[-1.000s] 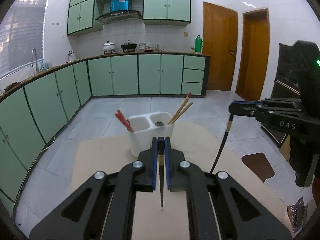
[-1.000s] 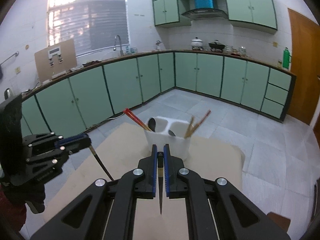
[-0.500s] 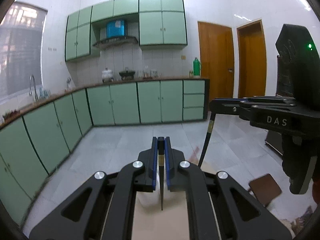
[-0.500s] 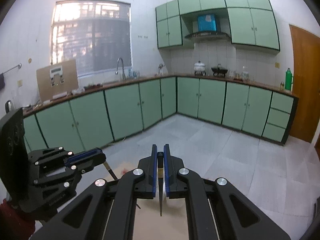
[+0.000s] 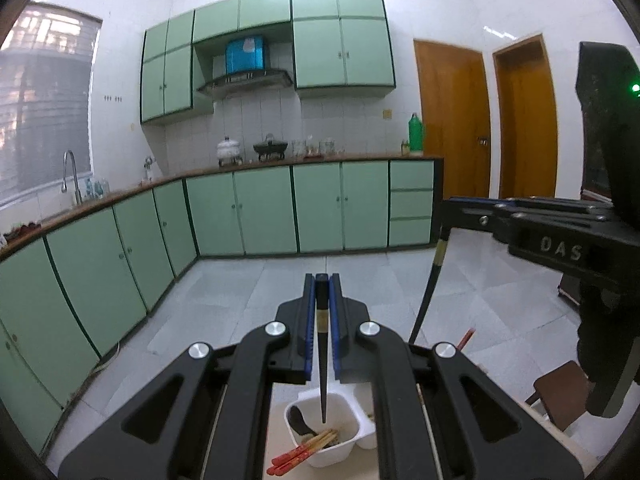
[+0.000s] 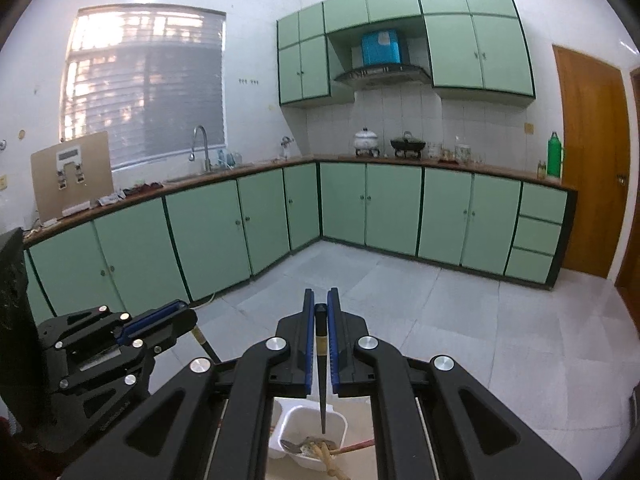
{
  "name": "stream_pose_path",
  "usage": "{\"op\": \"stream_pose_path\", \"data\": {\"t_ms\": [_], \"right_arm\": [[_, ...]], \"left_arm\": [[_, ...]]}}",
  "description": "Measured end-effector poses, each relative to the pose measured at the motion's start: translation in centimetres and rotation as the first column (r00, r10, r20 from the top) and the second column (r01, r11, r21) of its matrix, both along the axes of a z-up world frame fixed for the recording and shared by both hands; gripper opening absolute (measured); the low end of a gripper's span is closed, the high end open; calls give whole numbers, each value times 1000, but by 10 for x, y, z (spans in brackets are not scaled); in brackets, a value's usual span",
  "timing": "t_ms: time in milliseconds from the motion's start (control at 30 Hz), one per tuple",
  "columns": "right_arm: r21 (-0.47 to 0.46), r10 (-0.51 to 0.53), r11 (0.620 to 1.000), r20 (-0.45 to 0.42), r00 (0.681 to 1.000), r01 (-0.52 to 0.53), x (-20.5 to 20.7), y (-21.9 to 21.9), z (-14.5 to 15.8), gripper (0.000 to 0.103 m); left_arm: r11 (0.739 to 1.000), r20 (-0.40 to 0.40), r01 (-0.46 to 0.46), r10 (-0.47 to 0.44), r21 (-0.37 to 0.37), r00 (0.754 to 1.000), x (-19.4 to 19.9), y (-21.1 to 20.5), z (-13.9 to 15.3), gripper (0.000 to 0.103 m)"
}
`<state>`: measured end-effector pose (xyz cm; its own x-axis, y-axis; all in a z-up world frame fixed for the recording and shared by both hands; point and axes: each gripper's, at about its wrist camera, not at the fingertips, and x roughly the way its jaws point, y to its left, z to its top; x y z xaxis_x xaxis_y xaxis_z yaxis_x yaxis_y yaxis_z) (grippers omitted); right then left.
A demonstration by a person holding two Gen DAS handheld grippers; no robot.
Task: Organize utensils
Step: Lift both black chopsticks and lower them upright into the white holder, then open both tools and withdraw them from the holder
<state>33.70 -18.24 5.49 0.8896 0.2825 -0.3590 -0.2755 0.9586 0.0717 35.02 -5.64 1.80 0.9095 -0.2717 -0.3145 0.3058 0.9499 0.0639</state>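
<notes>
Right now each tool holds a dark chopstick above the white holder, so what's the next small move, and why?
Probably lower the left tool a little. Its chopstick points tip down over a compartment of the white holder but hasn't entered it. The right tool looks similarly poised with its own.

Both claws have been carried forward and raised, so that the white utensil holder (image 5: pixel 326 428), seen ahead of the fingers 1 second ago, is now seen from above at the bottom edge of both wrist views. In the left wrist view the tip of the dark chopstick (image 5: pixel 322 360) gripped in the left claw (image 5: pixel 321 292) now hangs over a compartment in which red chopsticks (image 5: pixel 298 454) lie. In the right wrist view the right claw (image 6: pixel 319 308) has been brought over the holder likewise, its own chopstick (image 6: pixel 321 380) pointing into a compartment. The beige bench top has almost dropped out of sight, and far more of the tiled floor is shown.
</notes>
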Motion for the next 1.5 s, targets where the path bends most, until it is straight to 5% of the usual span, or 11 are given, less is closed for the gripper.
{"op": "stream_pose_path", "data": {"t_ms": [433, 833, 1067, 1400, 1500], "right_arm": [[-62, -8, 998, -97, 995, 2, 21, 3, -64, 7], [-116, -122, 986, -1, 993, 121, -21, -24, -35, 47], [-101, -149, 983, 39, 988, 152, -79, -37, -25, 76], [-18, -124, 992, 7, 992, 124, -156, -43, -35, 82], [3, -114, 993, -19, 993, 114, -174, -41, -44, 91]], "left_arm": [[1000, -118, -21, 23, 17, 993, 31, 19, -51, 9], [998, -26, -52, 51, -19, 998, -10, 36, -7, 47], [996, 10, -83, 83, -34, 996, -60, 46, 10, 67], [989, -19, -128, 127, -71, 992, -147, 59, 3, 84], [987, -52, -142, 138, -78, 989, -167, 61, -8, 88]]}}
